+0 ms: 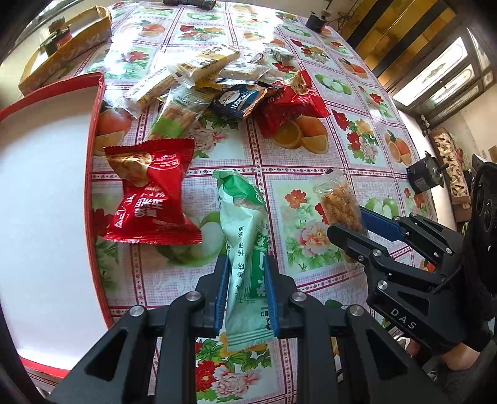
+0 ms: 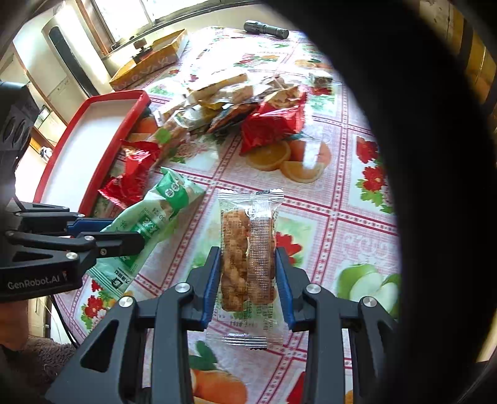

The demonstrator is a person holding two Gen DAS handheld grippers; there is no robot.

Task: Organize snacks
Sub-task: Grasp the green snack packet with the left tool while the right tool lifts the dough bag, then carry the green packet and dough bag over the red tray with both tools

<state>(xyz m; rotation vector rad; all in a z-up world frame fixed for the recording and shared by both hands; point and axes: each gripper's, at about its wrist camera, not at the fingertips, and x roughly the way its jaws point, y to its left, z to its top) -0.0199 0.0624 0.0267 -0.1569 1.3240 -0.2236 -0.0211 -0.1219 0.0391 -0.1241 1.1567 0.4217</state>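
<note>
My left gripper (image 1: 246,267) is shut on a green and white snack packet (image 1: 245,236), held just right of the red tray; the packet also shows in the right wrist view (image 2: 149,217). My right gripper (image 2: 248,258) is shut on a clear packet of brown crispy snack (image 2: 248,248), which shows in the left wrist view (image 1: 340,205) too. The red-rimmed white tray (image 1: 93,174) lies to the left with nothing in it. A red snack packet (image 1: 152,192) lies beside the tray. A pile of mixed snack packets (image 1: 223,87) lies farther back on the table.
The table has a fruit and flower patterned cloth (image 1: 310,161). A yellow cardboard box (image 1: 65,49) stands behind the tray. A black flashlight (image 2: 265,29) lies at the far edge. A small black motor (image 1: 422,177) sits at the right edge.
</note>
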